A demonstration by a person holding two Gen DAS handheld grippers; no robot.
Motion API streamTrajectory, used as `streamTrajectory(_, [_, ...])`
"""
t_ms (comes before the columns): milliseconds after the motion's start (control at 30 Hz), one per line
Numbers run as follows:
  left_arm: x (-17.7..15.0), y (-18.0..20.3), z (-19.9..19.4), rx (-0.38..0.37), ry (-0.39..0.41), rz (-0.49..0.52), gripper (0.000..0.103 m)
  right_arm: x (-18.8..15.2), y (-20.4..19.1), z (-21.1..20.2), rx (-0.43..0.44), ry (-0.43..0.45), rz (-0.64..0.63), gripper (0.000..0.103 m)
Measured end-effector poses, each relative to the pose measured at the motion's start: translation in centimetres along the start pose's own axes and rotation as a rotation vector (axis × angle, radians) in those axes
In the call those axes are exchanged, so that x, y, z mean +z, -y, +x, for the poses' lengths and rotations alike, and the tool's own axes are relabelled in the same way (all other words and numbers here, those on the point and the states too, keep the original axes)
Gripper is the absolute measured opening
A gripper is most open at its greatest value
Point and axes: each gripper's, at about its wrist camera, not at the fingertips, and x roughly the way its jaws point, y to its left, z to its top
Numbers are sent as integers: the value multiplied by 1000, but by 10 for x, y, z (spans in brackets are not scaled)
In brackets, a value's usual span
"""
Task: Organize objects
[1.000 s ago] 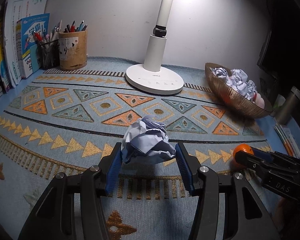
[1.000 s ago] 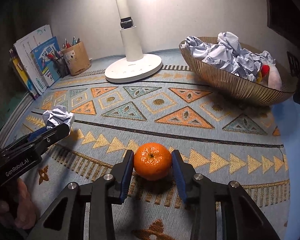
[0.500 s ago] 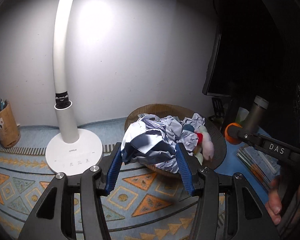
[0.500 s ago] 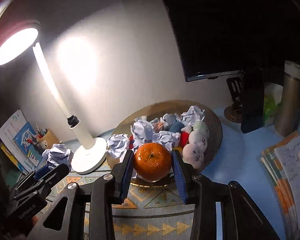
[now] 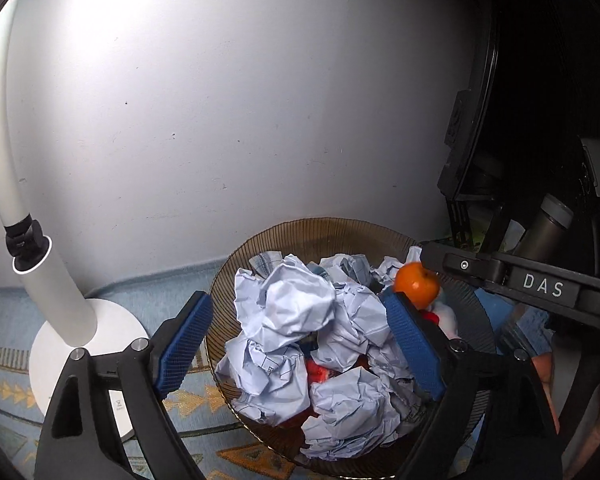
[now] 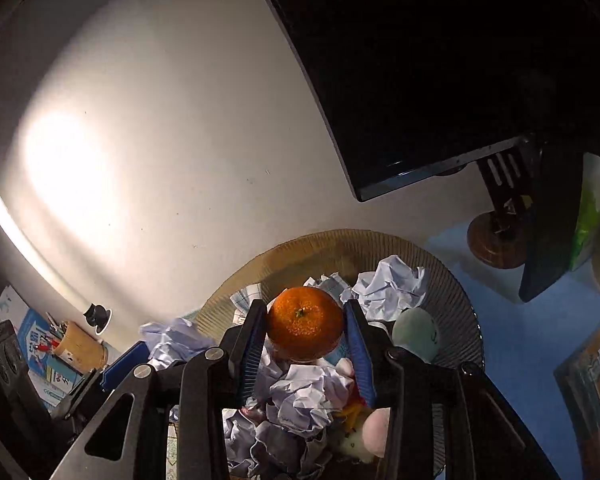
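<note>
A brown ribbed bowl [image 5: 320, 236] holds several crumpled paper balls and small soft toys. My left gripper [image 5: 300, 332] is open above the bowl, its blue pads wide apart. A crumpled paper ball [image 5: 296, 304] lies on top of the pile between them, apart from both pads. My right gripper [image 6: 305, 328] is shut on an orange mandarin [image 6: 305, 322] and holds it above the bowl [image 6: 340, 244]. The mandarin also shows in the left wrist view [image 5: 416, 286], over the bowl's right side.
A white desk lamp [image 5: 40, 280] stands left of the bowl on a patterned mat [image 5: 204, 440]. A dark monitor [image 6: 420, 80] hangs at the right, with a stand [image 6: 496, 236] and a flask [image 5: 544, 228] behind. A pen holder [image 6: 76, 346] and books are at far left.
Both grippers moved forward over the bowl. My left gripper opened and let go of the paper ball, which now lies on the pile. The right gripper still holds the mandarin.
</note>
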Motion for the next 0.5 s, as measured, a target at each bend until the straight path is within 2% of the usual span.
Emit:
streamTrajectory(67, [-1,-3,-4,-4,-4,-12,88,-3,2,-5,-32,9,-6,50])
streamTrajectory(167, [-4,-5,-17,9,3,-8,88,-13,1,-23,-50,49,-25,59])
streamTrajectory(367, [-24,-4,-74,36,40,7,88,-48,-19,-65,-86,56,-82,59])
streamTrajectory(500, [-52,-12,-129,90,52,-12,88,-84,-48,-98,-56,69,-110,59])
